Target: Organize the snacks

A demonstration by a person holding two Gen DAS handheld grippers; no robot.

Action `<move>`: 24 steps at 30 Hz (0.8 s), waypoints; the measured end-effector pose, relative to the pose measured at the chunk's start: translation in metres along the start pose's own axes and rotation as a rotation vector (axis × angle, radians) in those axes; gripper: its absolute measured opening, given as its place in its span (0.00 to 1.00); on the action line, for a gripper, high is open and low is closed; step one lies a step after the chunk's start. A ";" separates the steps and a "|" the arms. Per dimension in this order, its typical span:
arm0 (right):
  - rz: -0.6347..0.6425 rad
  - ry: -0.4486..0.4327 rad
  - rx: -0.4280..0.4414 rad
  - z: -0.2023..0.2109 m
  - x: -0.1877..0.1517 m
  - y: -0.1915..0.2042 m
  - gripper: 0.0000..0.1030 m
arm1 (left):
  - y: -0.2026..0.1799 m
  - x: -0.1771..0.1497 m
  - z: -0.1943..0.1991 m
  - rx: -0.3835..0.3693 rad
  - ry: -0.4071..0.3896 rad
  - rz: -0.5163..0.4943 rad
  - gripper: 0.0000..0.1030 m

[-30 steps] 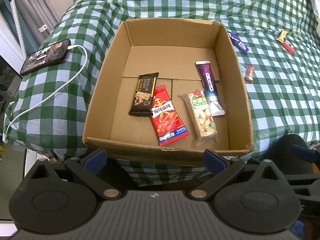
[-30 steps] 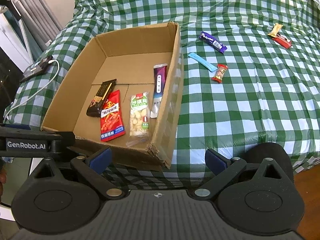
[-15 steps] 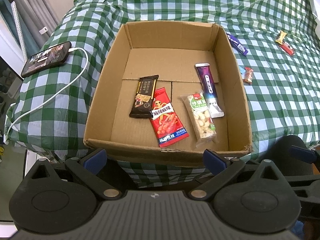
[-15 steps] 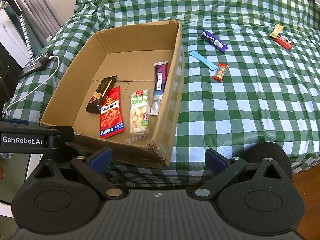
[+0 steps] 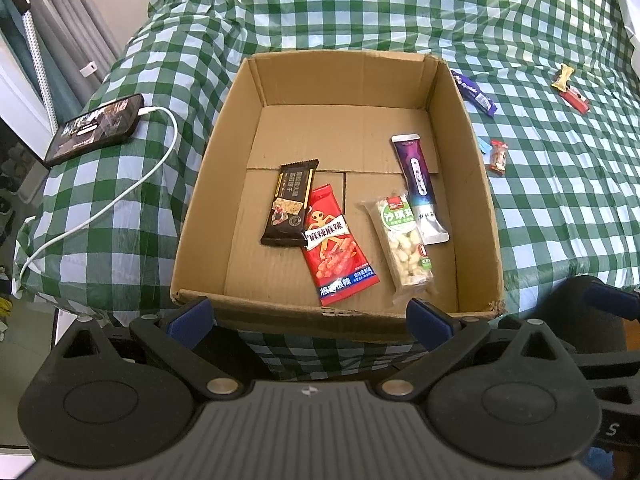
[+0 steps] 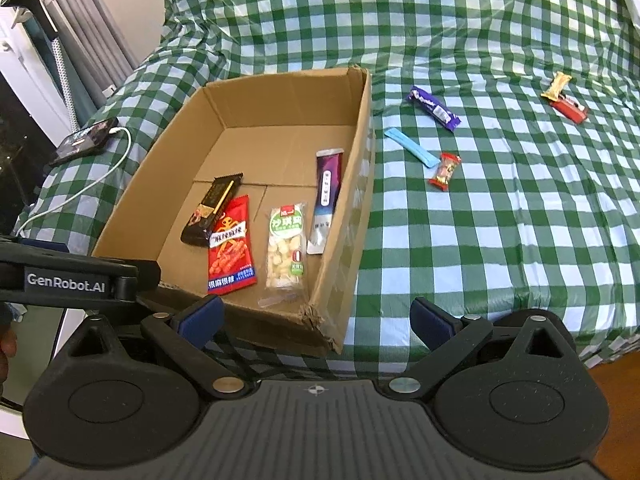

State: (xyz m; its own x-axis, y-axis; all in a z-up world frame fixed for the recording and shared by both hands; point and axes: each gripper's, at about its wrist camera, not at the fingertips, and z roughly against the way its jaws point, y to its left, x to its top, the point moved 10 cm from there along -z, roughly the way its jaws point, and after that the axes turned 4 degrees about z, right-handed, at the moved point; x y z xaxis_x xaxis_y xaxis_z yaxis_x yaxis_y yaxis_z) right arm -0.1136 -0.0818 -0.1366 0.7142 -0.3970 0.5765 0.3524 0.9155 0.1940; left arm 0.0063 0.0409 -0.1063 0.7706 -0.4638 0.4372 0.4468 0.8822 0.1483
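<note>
An open cardboard box [image 5: 216, 168] [image 6: 362, 184] sits on the green checked cloth. Inside lie a dark bar [image 5: 290, 204] [image 6: 212, 210], a red packet [image 5: 334, 246] [image 6: 231, 246], a clear nut pack [image 5: 404, 236] [image 6: 285, 246] and a purple stick pack [image 5: 418, 188] [image 6: 326, 200]. On the cloth to the right lie a purple bar [image 6: 434, 108], a blue stick [image 6: 412, 147], a small red candy [image 6: 445, 171], a gold candy [image 6: 556, 85] and a red bar [image 6: 570, 109]. My left gripper [image 5: 310, 314] hangs open before the box's near wall. My right gripper [image 6: 316, 316] is open near the box's front right corner. Both hold nothing.
A phone [image 5: 96, 128] with a white cable [image 5: 116, 200] lies on the cloth left of the box. Curtains [image 6: 96, 28] and a stand are at far left. The bed edge drops off at bottom right, with wood floor [image 6: 616, 392] beyond. The left gripper's body [image 6: 68, 276] shows in the right wrist view.
Both grippers have pulled back and risen slightly, so the box and snacks appear a bit farther away. Nothing on the cloth or in the box has moved.
</note>
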 end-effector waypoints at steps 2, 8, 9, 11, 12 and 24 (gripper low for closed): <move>-0.005 -0.005 0.001 0.000 0.001 -0.001 0.96 | -0.001 0.000 0.000 0.002 -0.002 -0.005 1.00; -0.027 -0.025 -0.003 0.005 0.005 -0.008 0.96 | -0.007 0.005 0.002 0.004 -0.009 -0.021 1.00; -0.032 -0.029 -0.004 0.006 0.006 -0.011 0.96 | -0.009 0.007 0.002 0.006 -0.012 -0.024 1.00; -0.043 -0.040 -0.011 0.009 0.008 -0.017 0.96 | -0.013 0.011 0.003 0.006 -0.016 -0.032 1.00; -0.049 -0.047 -0.017 0.010 0.010 -0.022 0.96 | -0.016 0.013 0.002 0.006 -0.018 -0.036 1.00; -0.178 -0.124 -0.164 0.020 0.030 -0.123 0.96 | -0.110 0.081 0.002 -0.082 -0.074 -0.160 1.00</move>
State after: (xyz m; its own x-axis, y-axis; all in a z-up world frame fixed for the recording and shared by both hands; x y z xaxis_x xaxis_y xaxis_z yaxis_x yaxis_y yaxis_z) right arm -0.1473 -0.2051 -0.1271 0.5564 -0.5307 0.6394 0.5661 0.8054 0.1758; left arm 0.0187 -0.0937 -0.0858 0.6526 -0.5875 0.4784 0.5987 0.7869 0.1497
